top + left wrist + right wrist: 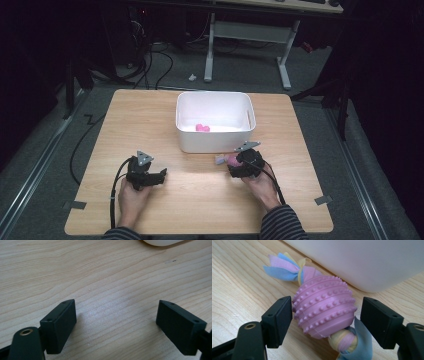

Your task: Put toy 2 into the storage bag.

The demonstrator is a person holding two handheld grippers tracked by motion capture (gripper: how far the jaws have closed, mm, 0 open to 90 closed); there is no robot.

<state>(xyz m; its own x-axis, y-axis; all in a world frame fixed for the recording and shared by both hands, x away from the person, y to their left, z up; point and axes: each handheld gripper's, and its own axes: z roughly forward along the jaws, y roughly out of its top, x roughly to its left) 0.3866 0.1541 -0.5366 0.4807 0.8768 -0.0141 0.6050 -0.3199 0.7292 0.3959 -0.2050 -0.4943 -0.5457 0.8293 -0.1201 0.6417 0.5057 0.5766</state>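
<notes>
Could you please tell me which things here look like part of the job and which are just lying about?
Likely in play:
- pink studded toy, between the right gripper jaws
- white bin
- pink item inside it

Lying about:
- white scrap on the floor

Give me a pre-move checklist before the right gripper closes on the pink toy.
1. Toy between the fingers: ok. The pink studded ball toy sits between the right gripper fingers.
2. Contact: the left finger touches or nearly touches the ball; the other finger stands off with a gap. Not closed yet.
3. Fabric tails out of the pinch: cannot tell. A blue strip hangs close to the far finger.
4. Clearance to the white bin: ok, but tight; its wall stands just behind the toy.
5. Left gripper: ok. Open, nothing between its fingers, over the bare table.
6. Bin contents: a pink item already lies inside.
</notes>
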